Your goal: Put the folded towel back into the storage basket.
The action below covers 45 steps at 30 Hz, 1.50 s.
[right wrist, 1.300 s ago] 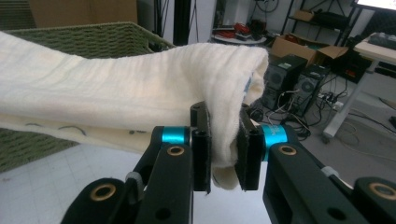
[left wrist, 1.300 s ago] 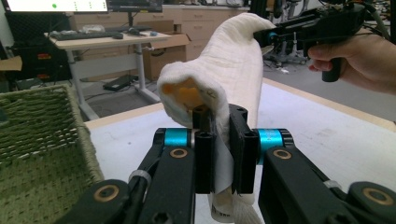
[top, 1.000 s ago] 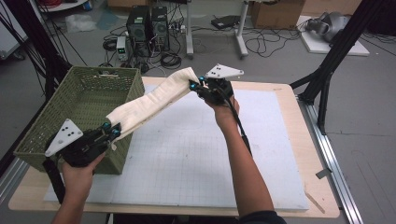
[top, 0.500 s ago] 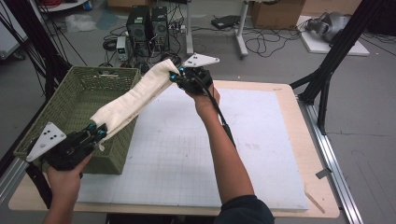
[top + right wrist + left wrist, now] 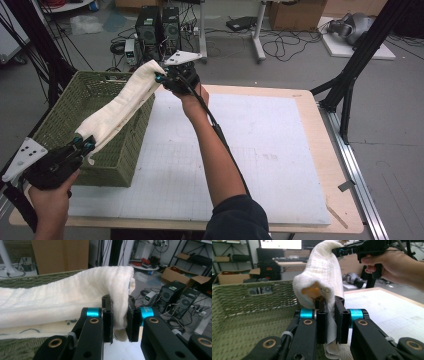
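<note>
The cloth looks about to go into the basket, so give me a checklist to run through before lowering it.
1. Left gripper clamped on the cream cloth: ok.
2. Right gripper clamped on the far end: ok.
3. Cloth held over the green basket: ok, along its right side.
4. Cloth clear of the rim: cannot tell.
5. Room inside the basket: ok where visible.
6. Cloth off the white mat: ok.

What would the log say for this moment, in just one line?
left claw: shut on cloth | right claw: shut on cloth | cloth: stretched between claws, above basket | table: white mat
</note>
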{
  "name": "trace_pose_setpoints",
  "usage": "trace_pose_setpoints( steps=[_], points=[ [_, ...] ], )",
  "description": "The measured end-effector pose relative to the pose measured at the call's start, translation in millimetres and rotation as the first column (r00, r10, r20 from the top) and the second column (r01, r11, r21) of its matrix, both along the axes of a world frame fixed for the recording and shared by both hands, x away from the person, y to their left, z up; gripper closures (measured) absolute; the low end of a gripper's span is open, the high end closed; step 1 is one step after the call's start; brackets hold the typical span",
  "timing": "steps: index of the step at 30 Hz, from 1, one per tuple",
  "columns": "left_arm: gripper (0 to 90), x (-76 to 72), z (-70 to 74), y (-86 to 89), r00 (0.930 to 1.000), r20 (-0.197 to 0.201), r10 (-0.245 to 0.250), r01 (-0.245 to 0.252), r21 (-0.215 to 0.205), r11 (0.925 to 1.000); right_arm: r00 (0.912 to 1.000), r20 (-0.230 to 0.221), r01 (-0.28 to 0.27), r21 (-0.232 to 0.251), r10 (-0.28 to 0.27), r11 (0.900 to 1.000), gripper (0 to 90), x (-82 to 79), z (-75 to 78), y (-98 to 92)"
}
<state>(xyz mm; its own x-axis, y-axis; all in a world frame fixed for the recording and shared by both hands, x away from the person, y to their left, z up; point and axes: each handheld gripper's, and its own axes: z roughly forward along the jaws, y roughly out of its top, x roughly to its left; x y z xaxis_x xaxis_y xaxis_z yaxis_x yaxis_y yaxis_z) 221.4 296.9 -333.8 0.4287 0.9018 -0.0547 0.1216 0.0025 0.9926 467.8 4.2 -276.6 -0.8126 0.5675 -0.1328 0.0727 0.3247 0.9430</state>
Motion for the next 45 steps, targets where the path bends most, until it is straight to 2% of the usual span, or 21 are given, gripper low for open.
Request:
trace_pose_setpoints(
  steps=[4, 15, 20, 23, 29, 32, 34, 35, 37, 38, 40, 45],
  points=[
    [82.1, -3.2, -2.1, 7.3, 0.9995, -0.012, 0.029, -0.029, 0.008, 0.9995, 1.0000, -0.003, -0.005, -0.004, 0.005, 1.000, 79.1, 2.3, -0.7, 13.6],
    [82.0, -10.6, -7.3, 25.8, 0.9957, -0.034, 0.086, -0.087, -0.030, 0.9958, 0.9997, -0.013, -0.020, -0.018, 0.019, 1.000, 79.1, 10.6, -5.2, 59.3],
    [82.0, -13.4, -8.9, 33.0, 0.9917, -0.044, 0.120, -0.121, -0.011, 0.9926, 0.9991, -0.038, -0.020, -0.029, 0.019, 0.999, 79.1, 14.1, -13.9, 82.8],
    [82.0, -14.2, -9.0, 35.5, 0.9900, -0.047, 0.133, -0.133, 0.000, 0.9911, 0.9989, -0.042, -0.020, -0.033, 0.019, 0.999, 79.1, 16.0, -16.8, 90.5],
    [81.4, -11.8, -10.1, 41.3, 0.9864, -0.069, 0.150, -0.150, -0.001, 0.9887, 0.9991, -0.040, -0.015, -0.053, 0.013, 0.998, 79.3, 21.8, -20.8, 112.5],
    [79.9, -9.4, -13.6, 43.2, 0.9818, -0.081, 0.172, -0.171, 0.011, 0.9851, 0.9987, -0.051, -0.009, -0.065, 0.006, 0.998, 79.1, 26.7, -25.2, 124.1],
    [73.9, -6.9, -15.8, 45.5, 0.9753, -0.111, 0.191, -0.189, 0.026, 0.9816, 0.9979, -0.064, 0.009, -0.037, -0.011, 0.999, 77.6, 28.7, -29.4, 131.5],
    [66.1, -5.2, -17.0, 47.3, 0.9711, -0.137, 0.195, -0.193, 0.030, 0.9807, 0.9970, -0.075, 0.016, -0.034, -0.018, 0.999, 74.2, 29.7, -31.9, 135.8],
    [48.1, -3.7, -18.6, 51.1, 0.9612, -0.169, 0.218, -0.217, 0.022, 0.9759, 0.9948, -0.092, 0.039, -0.058, -0.044, 0.998, 56.9, 31.2, -37.8, 144.0],
    [43.4, -4.8, -18.6, 53.0, 0.9588, -0.164, 0.232, -0.231, 0.021, 0.9726, 0.9927, -0.104, 0.056, -0.047, -0.061, 0.997, 52.1, 31.0, -41.2, 146.5],
    [43.0, -7.4, -17.9, 56.1, 0.9572, -0.146, 0.250, -0.250, 0.020, 0.9681, 0.9924, -0.108, 0.055, -0.044, -0.060, 0.997, 50.8, 30.3, -41.4, 146.8],
    [36.5, -10.7, -16.6, 59.8, 0.9622, -0.122, 0.244, -0.247, -0.016, 0.9688, 0.9935, -0.106, 0.038, -0.038, -0.042, 0.999, 47.7, 24.6, -36.1, 140.0]
  ],
)
